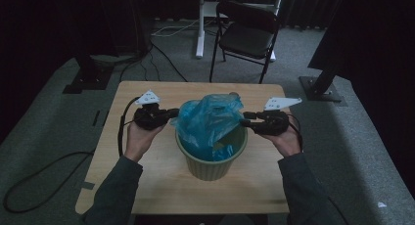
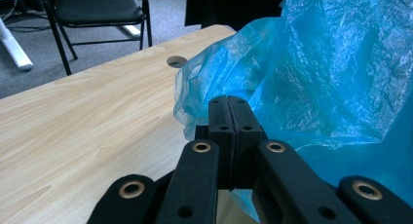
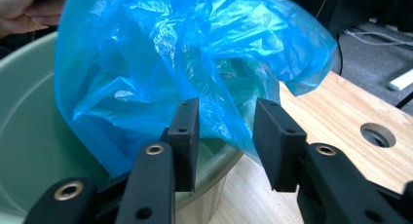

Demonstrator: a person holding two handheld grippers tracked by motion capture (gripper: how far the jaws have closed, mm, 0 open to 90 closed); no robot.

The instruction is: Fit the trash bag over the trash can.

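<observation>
High view: fixed above the person's side, looking forward and down over the whole table [image 1: 147,171], chair [image 1: 247,32] at frame top. Left gripper view: low, close behind its jaws, facing the blue bag [image 2: 316,78] at right. Right gripper view: equally close, bag upper centre. All three share bag and tabletop.

The right gripper [image 3: 226,136] is holding its two black jaws apart around a fold of the crinkled blue plastic bag [image 3: 195,58], which is spilling over the pale green round bin's rim [image 3: 29,112] beside the light wooden table [image 3: 341,117].
</observation>
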